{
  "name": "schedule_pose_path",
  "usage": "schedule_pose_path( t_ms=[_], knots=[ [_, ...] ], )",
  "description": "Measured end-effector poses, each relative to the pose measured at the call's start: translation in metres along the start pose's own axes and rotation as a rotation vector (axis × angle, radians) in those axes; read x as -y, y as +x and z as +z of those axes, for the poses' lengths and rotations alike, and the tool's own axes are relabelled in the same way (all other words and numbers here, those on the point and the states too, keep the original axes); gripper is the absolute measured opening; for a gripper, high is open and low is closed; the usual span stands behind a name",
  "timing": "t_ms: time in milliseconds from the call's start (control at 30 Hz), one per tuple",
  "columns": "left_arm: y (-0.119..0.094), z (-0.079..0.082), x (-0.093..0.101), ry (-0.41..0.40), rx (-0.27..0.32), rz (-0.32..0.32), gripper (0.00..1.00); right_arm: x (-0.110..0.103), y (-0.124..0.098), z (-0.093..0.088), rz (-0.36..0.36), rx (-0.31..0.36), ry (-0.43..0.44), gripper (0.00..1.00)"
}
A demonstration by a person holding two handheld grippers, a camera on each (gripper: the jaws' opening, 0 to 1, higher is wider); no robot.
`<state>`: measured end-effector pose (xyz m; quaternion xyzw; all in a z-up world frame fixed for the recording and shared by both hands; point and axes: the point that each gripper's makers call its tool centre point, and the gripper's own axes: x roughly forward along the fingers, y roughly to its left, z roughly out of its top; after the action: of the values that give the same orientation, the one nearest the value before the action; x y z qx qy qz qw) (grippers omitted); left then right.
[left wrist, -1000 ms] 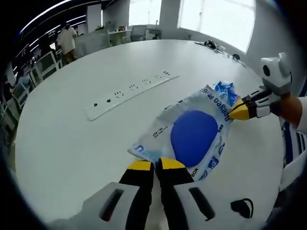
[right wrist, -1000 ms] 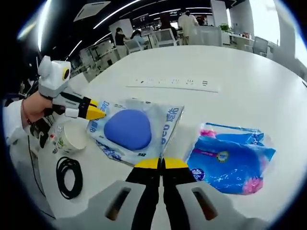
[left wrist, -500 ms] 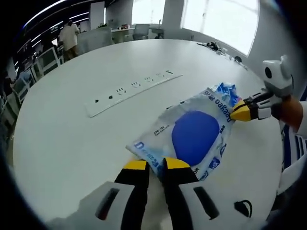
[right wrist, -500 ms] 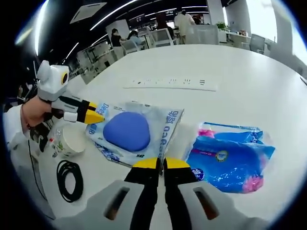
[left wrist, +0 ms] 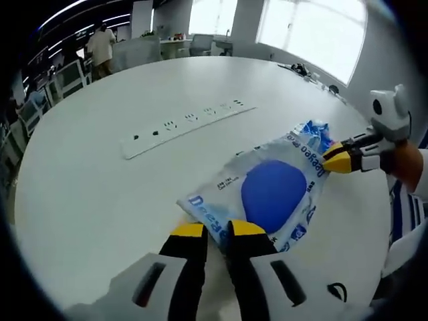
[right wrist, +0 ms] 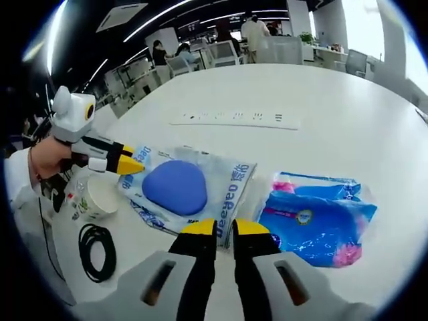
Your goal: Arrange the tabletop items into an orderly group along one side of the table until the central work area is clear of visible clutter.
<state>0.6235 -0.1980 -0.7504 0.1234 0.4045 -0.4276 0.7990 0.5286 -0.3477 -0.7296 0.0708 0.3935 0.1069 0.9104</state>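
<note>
Both grippers, closed a second ago, are now seen parted slightly: left gripper and right gripper each at an opposite edge of the clear pouch, which lies flat on the table. Release is judged complete. The blue pack lies just beside it.

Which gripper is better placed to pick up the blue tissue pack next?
Right. The tissue pack lies just beside the right gripper, while the left gripper is across the bag, by the cup.
</note>
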Motion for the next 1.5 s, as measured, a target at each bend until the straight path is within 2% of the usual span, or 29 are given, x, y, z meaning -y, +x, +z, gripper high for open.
schedule_pose_path(
  t_ms=[367,500,833,967,1500],
  knots=[
    [-0.003,-0.001,-0.002,-0.025,0.007,0.001,0.14,0.0,-0.003,0.006,-0.013,0.014,-0.016,0.11],
    [-0.004,-0.002,-0.005,-0.044,0.006,0.008,0.2,-0.001,-0.002,0.007,-0.011,0.018,-0.016,0.12],
    [-0.009,-0.002,-0.01,-0.055,0.02,0.02,0.27,-0.003,-0.004,0.01,-0.014,0.045,-0.039,0.17],
    [-0.012,0.0,-0.01,-0.061,0.025,0.02,0.34,-0.001,-0.004,0.011,-0.014,0.052,-0.038,0.19],
    [-0.04,0.011,-0.02,-0.136,0.103,0.039,0.49,-0.005,-0.012,0.016,0.0,0.084,-0.039,0.29]
  ],
)
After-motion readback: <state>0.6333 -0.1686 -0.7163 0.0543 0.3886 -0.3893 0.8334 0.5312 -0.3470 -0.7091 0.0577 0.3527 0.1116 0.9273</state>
